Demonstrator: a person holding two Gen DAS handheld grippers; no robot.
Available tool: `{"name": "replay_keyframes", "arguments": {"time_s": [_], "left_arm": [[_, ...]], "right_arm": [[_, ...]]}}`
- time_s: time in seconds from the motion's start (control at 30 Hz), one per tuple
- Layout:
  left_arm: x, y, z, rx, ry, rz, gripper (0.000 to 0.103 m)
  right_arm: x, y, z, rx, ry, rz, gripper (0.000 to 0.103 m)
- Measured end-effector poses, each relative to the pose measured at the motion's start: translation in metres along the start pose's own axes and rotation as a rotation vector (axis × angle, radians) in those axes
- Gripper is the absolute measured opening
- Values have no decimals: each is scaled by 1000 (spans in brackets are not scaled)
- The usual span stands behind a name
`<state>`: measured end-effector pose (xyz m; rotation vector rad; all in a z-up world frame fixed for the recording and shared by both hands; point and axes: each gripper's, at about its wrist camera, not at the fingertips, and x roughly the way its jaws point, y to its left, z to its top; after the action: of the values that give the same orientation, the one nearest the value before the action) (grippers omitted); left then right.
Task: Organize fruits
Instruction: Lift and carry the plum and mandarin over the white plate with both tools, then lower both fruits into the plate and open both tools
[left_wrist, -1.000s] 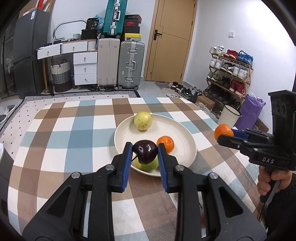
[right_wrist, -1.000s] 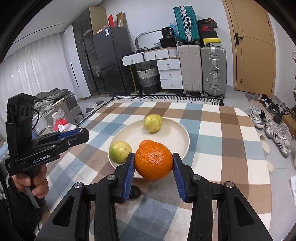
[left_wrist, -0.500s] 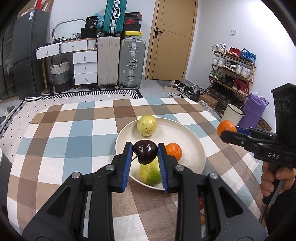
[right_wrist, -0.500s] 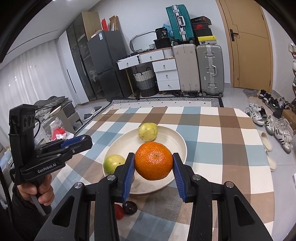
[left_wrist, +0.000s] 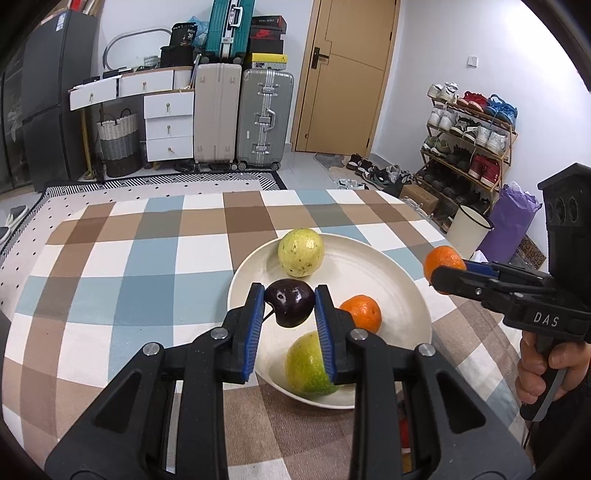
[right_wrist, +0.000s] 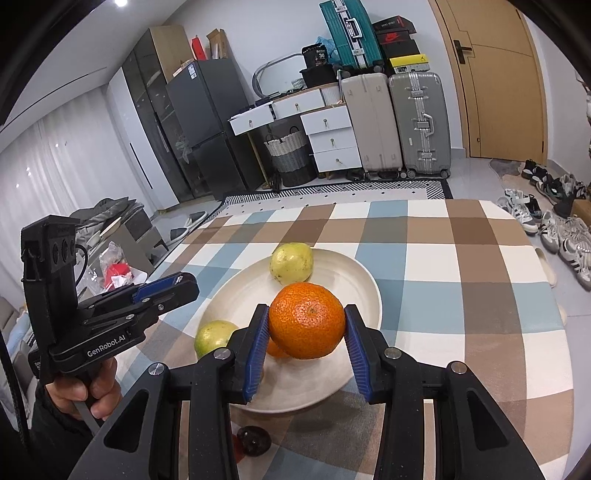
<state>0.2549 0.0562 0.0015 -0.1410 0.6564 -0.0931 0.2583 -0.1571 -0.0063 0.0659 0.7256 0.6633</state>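
Fruit is held on both sides at this moment: the left tongs (left_wrist: 289, 308), black with blue pads, are closed on a small dark purple plum-like fruit (left_wrist: 290, 306), and the right tongs (right_wrist: 306, 332) are clamped on a large bright orange mandarin (right_wrist: 307, 325). Both loads hang in the air above the wide cream ceramic plate (left_wrist: 369, 266) on the checked brown, blue and white cloth of the desk (left_wrist: 129, 258). The plate lies straight ahead of and below each pair of tongs, so the coming move looks like a short drop forward and down, not a reach. From the left wrist view the purple fruit sits over the plate's near left rim, and to my eye the left hand is the nearer of the two to a bare spot. On the plate already lie a pale yellow-green round guava-like fruit (left_wrist: 301, 252) at the far side, a smaller orange mandarin (left_wrist: 361, 313) near the middle, and a green round fruit (left_wrist: 308, 365) at the near edge, close under the left tongs. The purple fruit is roundish with no strong long axis; its stem end faces toward the camera and left, the thin stalk trailing down-left. The mandarin is slightly flattened, its dimpled end facing the camera. A dark wrinkled fruit (right_wrist: 253, 439) waits on the cloth near the plate.
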Motion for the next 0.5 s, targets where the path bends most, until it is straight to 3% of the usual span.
{"name": "replay_keyframes", "arguments": {"time_s": [0.5], "left_arm": [[33,5,-5,-5,42,14,25]], "right_arm": [[29,-14,-6,51,39,-10,41]]}}
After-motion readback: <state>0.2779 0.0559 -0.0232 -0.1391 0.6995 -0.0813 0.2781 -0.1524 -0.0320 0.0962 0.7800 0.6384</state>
